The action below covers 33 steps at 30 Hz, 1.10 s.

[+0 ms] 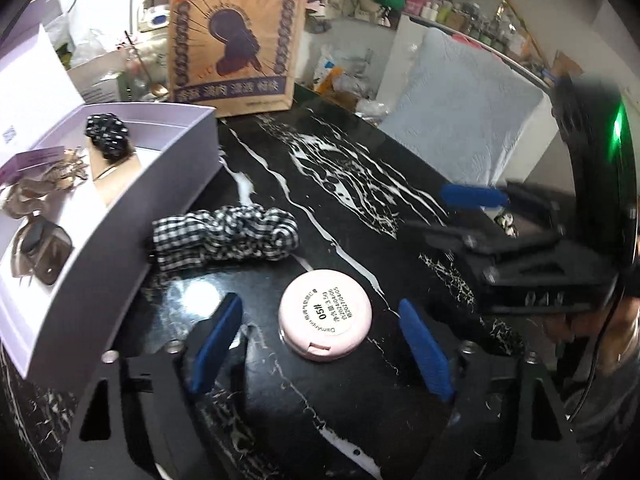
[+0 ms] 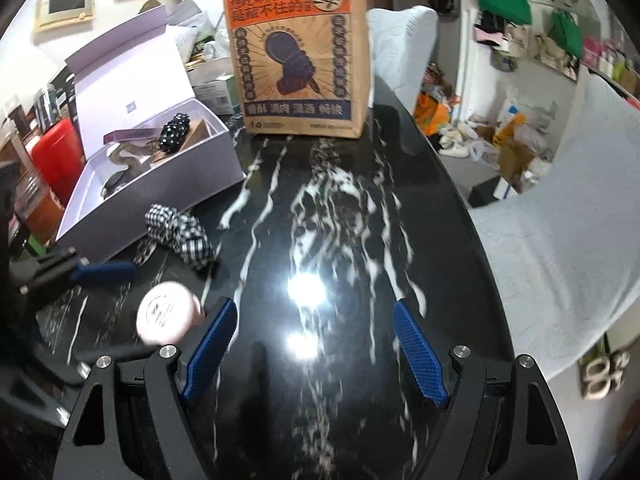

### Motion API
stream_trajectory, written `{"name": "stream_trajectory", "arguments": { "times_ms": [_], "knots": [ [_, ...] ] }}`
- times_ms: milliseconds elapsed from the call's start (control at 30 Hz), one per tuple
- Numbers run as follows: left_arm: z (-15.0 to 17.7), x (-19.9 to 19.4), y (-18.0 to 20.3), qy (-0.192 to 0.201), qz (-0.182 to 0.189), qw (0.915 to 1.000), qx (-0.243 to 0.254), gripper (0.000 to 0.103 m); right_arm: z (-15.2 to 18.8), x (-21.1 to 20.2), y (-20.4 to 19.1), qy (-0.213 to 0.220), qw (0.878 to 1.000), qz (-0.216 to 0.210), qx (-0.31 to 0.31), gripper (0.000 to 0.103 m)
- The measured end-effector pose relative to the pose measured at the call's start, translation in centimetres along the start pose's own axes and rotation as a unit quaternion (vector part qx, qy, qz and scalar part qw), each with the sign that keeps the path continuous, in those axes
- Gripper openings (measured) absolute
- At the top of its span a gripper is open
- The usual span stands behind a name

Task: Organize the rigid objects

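Note:
A round pink compact (image 1: 325, 313) lies label-up on the black marble table (image 1: 360, 184), between the blue fingers of my open left gripper (image 1: 320, 344), not touched. It also shows in the right wrist view (image 2: 166, 313), left of my open, empty right gripper (image 2: 314, 346). A checked scrunchie (image 1: 226, 236) lies beside an open lilac box (image 1: 120, 220). The box holds a black beaded hair clip (image 1: 107, 136), sunglasses (image 1: 38, 250) and other small items. The right gripper (image 1: 480, 200) also shows at the right of the left wrist view.
A tall brown paper bag (image 2: 298, 52) stands at the table's far edge. A pale quilted cover (image 2: 560, 216) lies beyond the table's right rim. Cluttered shelves and bags fill the room behind. A red container (image 2: 56, 156) stands left of the box.

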<state>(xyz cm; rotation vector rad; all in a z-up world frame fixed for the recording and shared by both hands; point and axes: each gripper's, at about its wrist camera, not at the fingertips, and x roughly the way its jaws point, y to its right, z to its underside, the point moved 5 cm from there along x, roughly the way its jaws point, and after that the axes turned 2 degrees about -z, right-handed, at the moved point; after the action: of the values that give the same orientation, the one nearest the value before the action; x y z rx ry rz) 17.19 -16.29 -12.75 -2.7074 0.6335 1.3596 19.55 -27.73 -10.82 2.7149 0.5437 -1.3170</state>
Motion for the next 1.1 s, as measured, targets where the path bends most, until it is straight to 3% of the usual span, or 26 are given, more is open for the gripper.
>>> {"name": "stream_trajectory", "arguments": {
  "times_ms": [67,133,433,733,933,1100],
  "knots": [
    [0.2,0.7,0.1,-0.009,0.0,0.9999,0.005,0.056,-0.6,0.5,-0.4,0.001,1.0,-0.007,-0.014,0.081],
    [0.4,0.9,0.1,-0.004,0.003,1.0,0.003,0.051,-1.4,1.1,-1.1,0.002,0.999,-0.023,-0.029,0.081],
    [1.5,-0.2,-1.2,-0.007,-0.011,0.9999,0.006,0.051,-3.1,4.2,-4.5,-0.026,0.993,-0.105,-0.051,0.076],
    [3.6,-2.6,-4.9,-0.019,-0.043,0.9979,-0.045,0.051,-4.1,6.2,-7.4,-0.039,0.987,-0.131,-0.078,0.07],
    [5.2,-4.2,-6.7,-0.007,-0.054,0.9956,-0.077,0.051,-3.7,7.1,-8.9,-0.051,0.985,-0.126,-0.102,0.053],
    [6.0,-4.8,-7.4,-0.001,-0.066,0.9938,-0.09,0.051,-3.0,6.5,-9.7,-0.055,0.985,-0.121,-0.111,0.031]
  ]
}}
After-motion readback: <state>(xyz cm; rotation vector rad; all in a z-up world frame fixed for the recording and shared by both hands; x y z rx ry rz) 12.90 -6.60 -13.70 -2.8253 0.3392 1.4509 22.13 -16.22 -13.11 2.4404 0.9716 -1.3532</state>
